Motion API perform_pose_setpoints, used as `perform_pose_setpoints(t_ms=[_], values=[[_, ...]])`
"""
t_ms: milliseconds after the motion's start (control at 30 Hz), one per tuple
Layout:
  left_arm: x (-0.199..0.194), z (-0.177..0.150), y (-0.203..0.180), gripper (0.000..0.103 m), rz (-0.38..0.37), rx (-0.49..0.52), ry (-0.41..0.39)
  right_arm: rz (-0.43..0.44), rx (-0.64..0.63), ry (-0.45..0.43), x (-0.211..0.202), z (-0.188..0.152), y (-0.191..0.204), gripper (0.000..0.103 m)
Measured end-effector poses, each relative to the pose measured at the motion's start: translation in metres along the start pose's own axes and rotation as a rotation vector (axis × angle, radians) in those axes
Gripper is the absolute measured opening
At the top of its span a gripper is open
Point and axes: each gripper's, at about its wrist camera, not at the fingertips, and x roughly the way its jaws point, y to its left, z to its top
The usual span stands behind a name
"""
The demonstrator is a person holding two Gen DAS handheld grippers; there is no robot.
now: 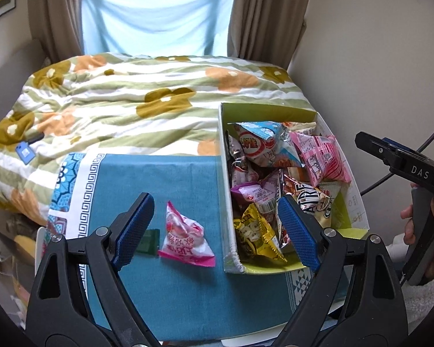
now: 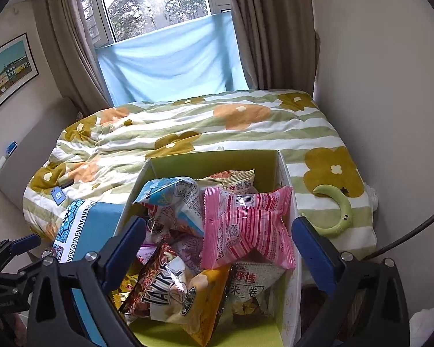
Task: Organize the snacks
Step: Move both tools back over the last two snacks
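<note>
Task looks mostly done, going by how things lie. Cardboard box (image 1: 358, 202) with a green inside sits on the right end of the blue cloth (image 1: 173, 179), at the foot of the floral duvet (image 1: 130, 101), and it is already piled with snack packs: blue-white puffed bag (image 1: 263, 144) on top, pink striped pack (image 2: 246, 228) beside it, gold foil pack (image 1: 254, 231) and a black-and-yellow chip bag (image 2: 173, 292) near the front.

Left outside the box: one pink-and-white triangular snack bag (image 1: 185, 237) lying on the cloth just left of the box wall, not touching it. A small dark green flat piece (image 1: 149, 240) lies right beside that bag; too small to say if it is a snack or a scrap.

Left gripper (image 1: 214, 228) hovers over the cloth with its fingers spread wide and empty, the pink bag sitting between them in view; the right finger overlaps the box's front corner in the picture. Right gripper (image 2: 220, 248) hangs above the box contents, fingers also spread wide, nothing held.

Remaining, as I judge it: pick up the loose pink bag, drop it in the box, maybe the green piece too. Whether packs inside need sorting cannot be told from here. A green crescent item (image 2: 338, 211) rests on the duvet right of the box, probably unrelated.
</note>
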Motion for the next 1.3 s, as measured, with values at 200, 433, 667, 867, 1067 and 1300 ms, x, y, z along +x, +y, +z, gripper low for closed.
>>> perform_pose_setpoints(t_ms=[200,433,667,867,1067,1300], values=[[-0.037,-0.015,0.026,0.086,0.048,-0.035,-0.056,-0.009,-0.077,-0.043,-0.034,0.001,0.018,0.1],[-0.061,-0.034,0.075,0.086,0.063,-0.076,-0.078,0.026,-0.099,-0.076,-0.059,-0.01,0.046,0.1],[-0.063,-0.038,0.131,0.086,0.025,-0.043,-0.053,0.058,-0.11,-0.047,-0.053,-0.029,0.098,0.1],[-0.054,-0.031,0.173,0.086,-0.036,0.049,-0.022,0.016,-0.067,-0.013,-0.039,-0.046,0.148,0.1],[-0.031,-0.026,0.199,0.086,-0.124,0.161,0.03,-0.025,-0.019,0.014,-0.022,-0.061,0.188,0.1],[0.009,-0.025,0.209,0.086,-0.242,0.382,0.103,-0.092,0.001,0.021,-0.004,-0.079,0.23,0.1]])
